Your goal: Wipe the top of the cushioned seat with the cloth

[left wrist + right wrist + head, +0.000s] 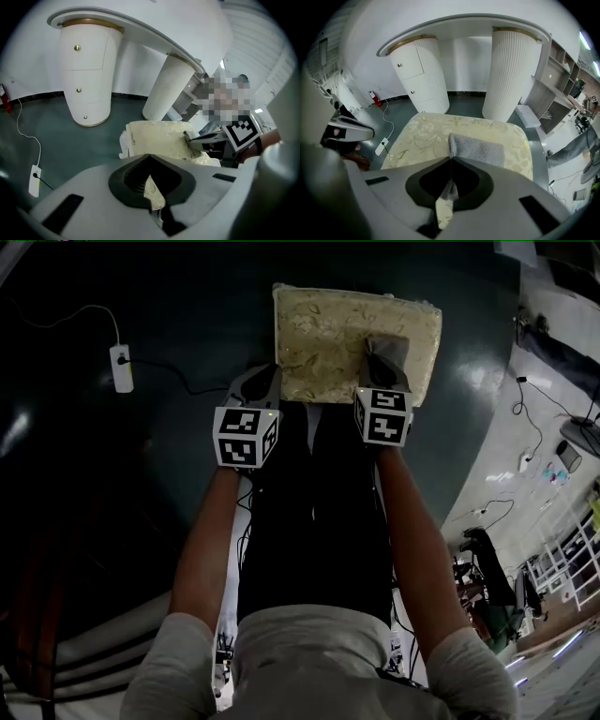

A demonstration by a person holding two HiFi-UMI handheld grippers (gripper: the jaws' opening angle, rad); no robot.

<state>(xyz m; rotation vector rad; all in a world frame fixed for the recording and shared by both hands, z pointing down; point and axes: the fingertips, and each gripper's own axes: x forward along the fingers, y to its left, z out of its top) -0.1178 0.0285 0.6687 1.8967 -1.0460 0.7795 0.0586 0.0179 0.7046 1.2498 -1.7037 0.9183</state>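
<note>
Right gripper (451, 161) pinches the grey cloth (477, 149) on the cushioned seat (424, 131) while left gripper (150, 157) pinches the seat's edge.

Overhead, two low views; shared seat (328, 334)

The cushioned seat (319, 334) is cream-gold, leaf-patterned — the cloth (478, 149) plain grey — the floor (187, 315) dark green.

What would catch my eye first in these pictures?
A pale floral cushioned seat on the dark green floor stands out first. A grey cloth lies on its right side, pinched by the right tool, while the left tool grips the seat's near left corner.
</note>
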